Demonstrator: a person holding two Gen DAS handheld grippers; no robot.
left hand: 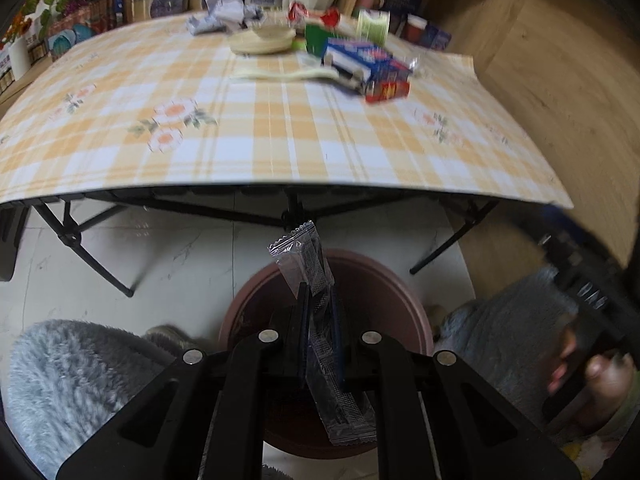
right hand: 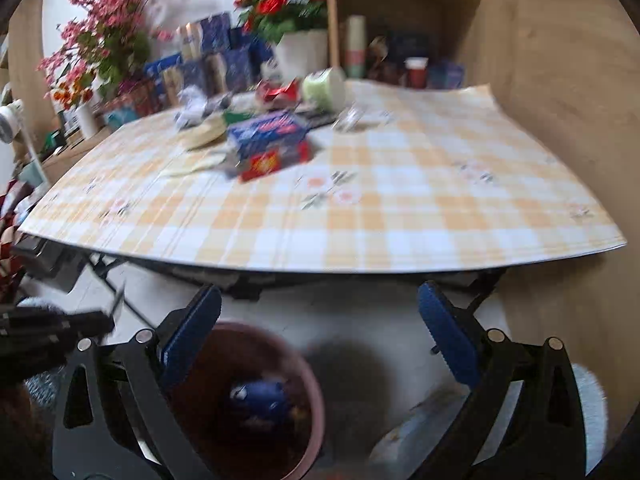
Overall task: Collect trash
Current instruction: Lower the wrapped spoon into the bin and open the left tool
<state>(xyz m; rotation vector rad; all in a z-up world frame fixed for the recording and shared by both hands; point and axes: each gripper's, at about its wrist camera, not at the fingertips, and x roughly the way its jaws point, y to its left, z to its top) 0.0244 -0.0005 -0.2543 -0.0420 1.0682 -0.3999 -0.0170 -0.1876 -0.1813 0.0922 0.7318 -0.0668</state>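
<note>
My left claw (left hand: 318, 300): pinching clear wrapper (left hand: 316, 280) above the bin (left hand: 400, 300).
My right claw (right hand: 320, 320): spread, over the bin's (right hand: 312, 392) right side.

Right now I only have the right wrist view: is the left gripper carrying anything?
Observer: Yes, the left gripper is shut on a clear plastic wrapper.
Operator: Is it over the bin?
Observer: It is held above the brown trash bin, in front of the table edge.
Operator: Anything left near that table edge?
Observer: A pale flat strip lies beside the blue and red box.
</note>
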